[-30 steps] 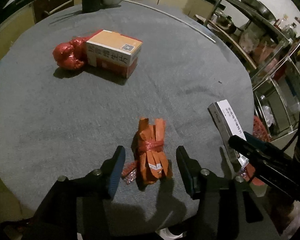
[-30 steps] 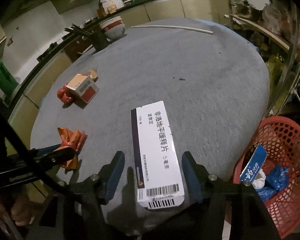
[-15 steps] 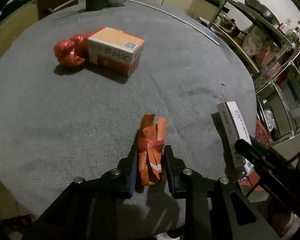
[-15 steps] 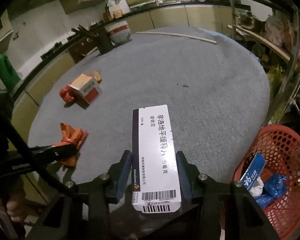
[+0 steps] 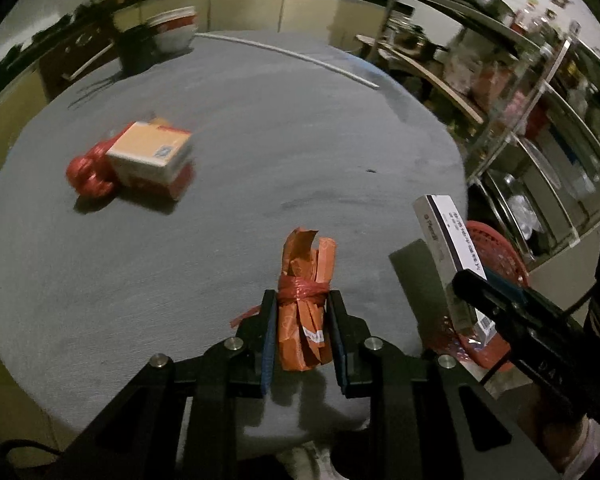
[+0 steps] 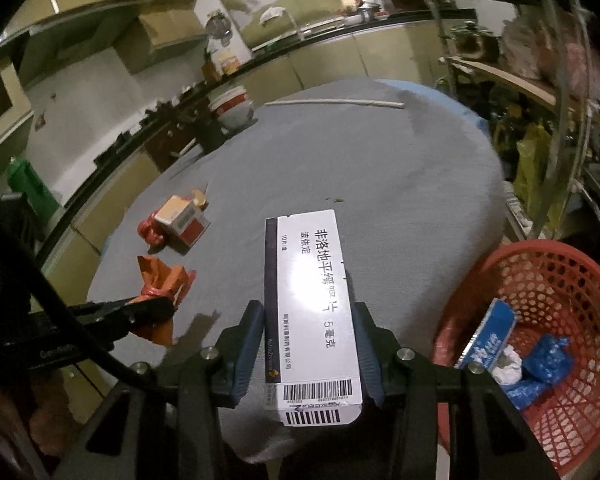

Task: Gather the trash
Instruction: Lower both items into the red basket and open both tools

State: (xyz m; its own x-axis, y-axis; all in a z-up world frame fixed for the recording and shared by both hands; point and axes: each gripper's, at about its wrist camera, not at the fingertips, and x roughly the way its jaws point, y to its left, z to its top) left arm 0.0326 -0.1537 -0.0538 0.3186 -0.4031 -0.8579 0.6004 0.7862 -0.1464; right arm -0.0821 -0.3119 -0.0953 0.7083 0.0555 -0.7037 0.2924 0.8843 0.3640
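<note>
1. Grey cloth covers the round table (image 5: 260,152); at its far left lie a red bag (image 5: 88,174) and a carton (image 5: 152,160), touching each other.
2. Left gripper (image 5: 302,326): fingers closed on an orange bundle (image 5: 306,304) tied with red string, at the near edge of the table. Whether the bundle rests on the cloth or is raised cannot be told.
3. Right gripper (image 6: 310,350): fingers clamped on both long sides of a white medicine box (image 6: 312,304), which carries a barcode at its near end. The box sits near the right edge of the table.
4. At the far edge of the table, a bowl (image 6: 232,106) and a thin white stick (image 6: 336,102).
5. To the right of the table, lower down, a red basket (image 6: 540,272) holds a blue packet (image 6: 490,338), crumpled blue plastic (image 6: 540,368) and white paper (image 6: 508,368).
</note>
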